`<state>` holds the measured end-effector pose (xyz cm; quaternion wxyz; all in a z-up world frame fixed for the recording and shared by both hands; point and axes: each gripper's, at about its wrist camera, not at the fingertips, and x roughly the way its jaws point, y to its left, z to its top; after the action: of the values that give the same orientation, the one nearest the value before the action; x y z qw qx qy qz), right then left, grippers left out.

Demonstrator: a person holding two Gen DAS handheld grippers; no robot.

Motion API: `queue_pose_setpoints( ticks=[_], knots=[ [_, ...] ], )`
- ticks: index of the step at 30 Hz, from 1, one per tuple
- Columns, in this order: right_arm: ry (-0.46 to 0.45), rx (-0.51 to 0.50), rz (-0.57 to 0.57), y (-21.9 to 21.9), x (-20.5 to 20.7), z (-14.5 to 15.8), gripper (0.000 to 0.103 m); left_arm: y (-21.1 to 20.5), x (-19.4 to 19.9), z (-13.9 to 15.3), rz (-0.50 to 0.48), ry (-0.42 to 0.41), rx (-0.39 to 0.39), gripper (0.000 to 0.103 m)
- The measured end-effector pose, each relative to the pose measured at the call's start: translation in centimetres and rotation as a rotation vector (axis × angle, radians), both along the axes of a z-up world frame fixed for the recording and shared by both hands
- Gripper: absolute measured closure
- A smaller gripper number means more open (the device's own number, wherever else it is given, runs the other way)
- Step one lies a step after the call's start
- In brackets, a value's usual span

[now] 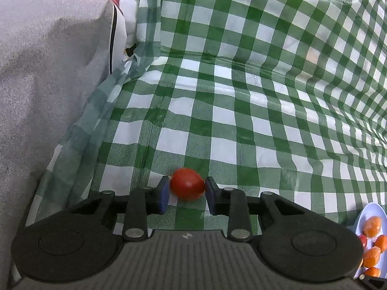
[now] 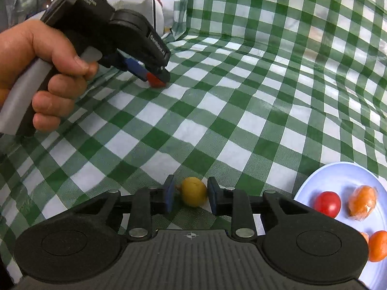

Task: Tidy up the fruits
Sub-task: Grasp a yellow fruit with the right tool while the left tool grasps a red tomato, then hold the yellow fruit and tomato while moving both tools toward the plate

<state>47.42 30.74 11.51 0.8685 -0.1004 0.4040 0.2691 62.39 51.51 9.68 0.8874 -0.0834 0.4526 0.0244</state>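
The left hand-held gripper [image 1: 186, 191] is low over the green-and-white checked cloth [image 1: 241, 125] that covers the tabletop, and its two blue pads [image 1: 163, 194] are clamped on a red cherry tomato [image 1: 187, 184], one pad pressing each side of it. The tomato sits on the cloth, close to the left edge where a grey fabric [image 1: 43, 72] rises beside the cloth. From the right wrist view the same gripper shows up at upper left, tilted down onto the red tomato, with a person's hand [image 2: 46, 72] wrapped around its grey handle.

The right hand-held gripper [image 2: 191, 197] is also down near the cloth, with a small yellow fruit [image 2: 194, 191] between its pads. The right-side pad [image 2: 212, 197] touches the fruit; a narrow gap seems to remain on the left side, so the jaws are nearly together around it but a firm clamp cannot be told for sure. The fruit rests on the cloth.

To the right of this gripper lies a pale blue plate [image 2: 338, 176]. On it are a red tomato [image 2: 327, 204], a wrapped orange fruit [image 2: 362, 204] just beside it, and another orange fruit [image 2: 378, 246] at the picture's right edge. The plate's edge and several orange pieces also show at the lower right of the left wrist view
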Motion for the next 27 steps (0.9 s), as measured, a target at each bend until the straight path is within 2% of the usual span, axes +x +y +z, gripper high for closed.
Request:
queue_pose_setpoints(
  ticks=[7, 12, 16, 27],
  knots=[
    [-0.033, 0.045, -0.08, -0.9, 0.7, 0.8, 0.073, -1.7, -0.5, 1.0, -0.07, -0.039, 0.013, 0.069],
    [-0.019, 0.037, -0.118, -1.2, 1.1, 0.5, 0.073, -2.1, -0.4, 0.5, -0.093, -0.019, 0.014, 0.069],
    [0.025, 0.003, -0.124, -1.1, 1.5, -0.6, 0.073, -2.3, -0.2, -0.3, -0.105, 0.019, 0.03, 0.068],
    [0.012, 0.01, -0.135, -1.4, 1.4, -0.3, 0.073, -2.8, -0.4, -0.1, -0.126, 0.006, 0.037, 0.069]
  ],
)
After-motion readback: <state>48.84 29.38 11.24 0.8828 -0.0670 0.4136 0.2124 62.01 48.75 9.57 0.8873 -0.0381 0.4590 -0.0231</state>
